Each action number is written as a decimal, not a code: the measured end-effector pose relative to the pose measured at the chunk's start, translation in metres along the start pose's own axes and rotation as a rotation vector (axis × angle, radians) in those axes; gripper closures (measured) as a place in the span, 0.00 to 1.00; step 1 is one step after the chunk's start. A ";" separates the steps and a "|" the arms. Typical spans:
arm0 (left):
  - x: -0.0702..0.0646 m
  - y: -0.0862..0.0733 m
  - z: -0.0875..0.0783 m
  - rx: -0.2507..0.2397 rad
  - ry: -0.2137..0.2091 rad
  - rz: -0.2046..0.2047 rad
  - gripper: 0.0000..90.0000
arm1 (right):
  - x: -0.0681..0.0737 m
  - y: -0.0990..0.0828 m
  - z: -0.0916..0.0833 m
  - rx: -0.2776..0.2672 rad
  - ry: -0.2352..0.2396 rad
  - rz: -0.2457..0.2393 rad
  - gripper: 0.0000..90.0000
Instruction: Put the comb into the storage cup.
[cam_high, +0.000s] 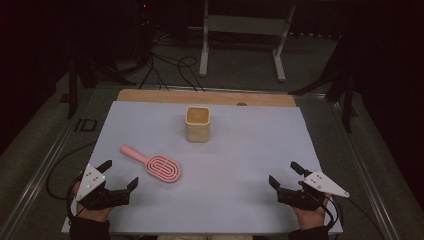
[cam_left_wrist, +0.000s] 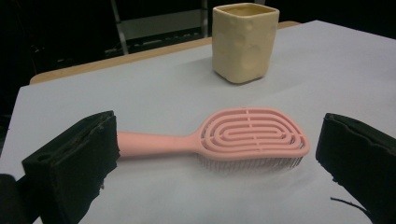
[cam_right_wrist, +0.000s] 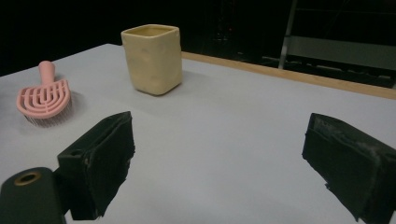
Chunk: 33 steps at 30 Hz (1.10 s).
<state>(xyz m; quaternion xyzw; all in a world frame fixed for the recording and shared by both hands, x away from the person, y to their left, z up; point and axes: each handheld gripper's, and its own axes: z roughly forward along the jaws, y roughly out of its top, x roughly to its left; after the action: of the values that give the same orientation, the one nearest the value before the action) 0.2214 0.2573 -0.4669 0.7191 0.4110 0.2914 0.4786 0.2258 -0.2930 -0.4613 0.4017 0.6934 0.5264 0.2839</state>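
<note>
Rested wide apart and empty at tabletop (cam_high: 240, 150) edge: left hand-held gripper (cam_high: 121, 176) facing pink hairbrush (cam_high: 156, 164), seemingly ready to grasp; right hand-held gripper (cam_high: 285, 174) likewise spread; cup (cam_high: 198, 124) beyond.

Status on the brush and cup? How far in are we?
Nothing looks done yet: the pink hairbrush lies bristles-down on the white mat, apart from the upright yellow cup, whose inside looks empty from above. Nothing is in hand: the left gripper sits closest to the brush with its jaws open and empty; the right gripper is open too, near the mat's edge. Left: the whole pick, probably into the cup.
</note>
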 end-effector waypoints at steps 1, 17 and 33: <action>0.000 0.000 0.001 0.003 0.001 -0.001 0.00 | 0.000 0.000 0.000 0.000 0.001 0.000 0.10; -0.002 0.001 0.003 0.024 0.025 -0.012 0.00 | 0.006 -0.012 0.012 0.039 0.006 -0.001 0.10; 0.016 0.036 0.015 0.020 0.062 0.034 0.00 | 0.009 -0.015 0.015 0.027 0.022 0.019 0.10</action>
<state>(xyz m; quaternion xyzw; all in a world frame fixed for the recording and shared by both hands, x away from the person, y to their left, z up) 0.2525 0.2570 -0.4382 0.7214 0.4162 0.3177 0.4534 0.2294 -0.2800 -0.4798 0.4062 0.6998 0.5241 0.2657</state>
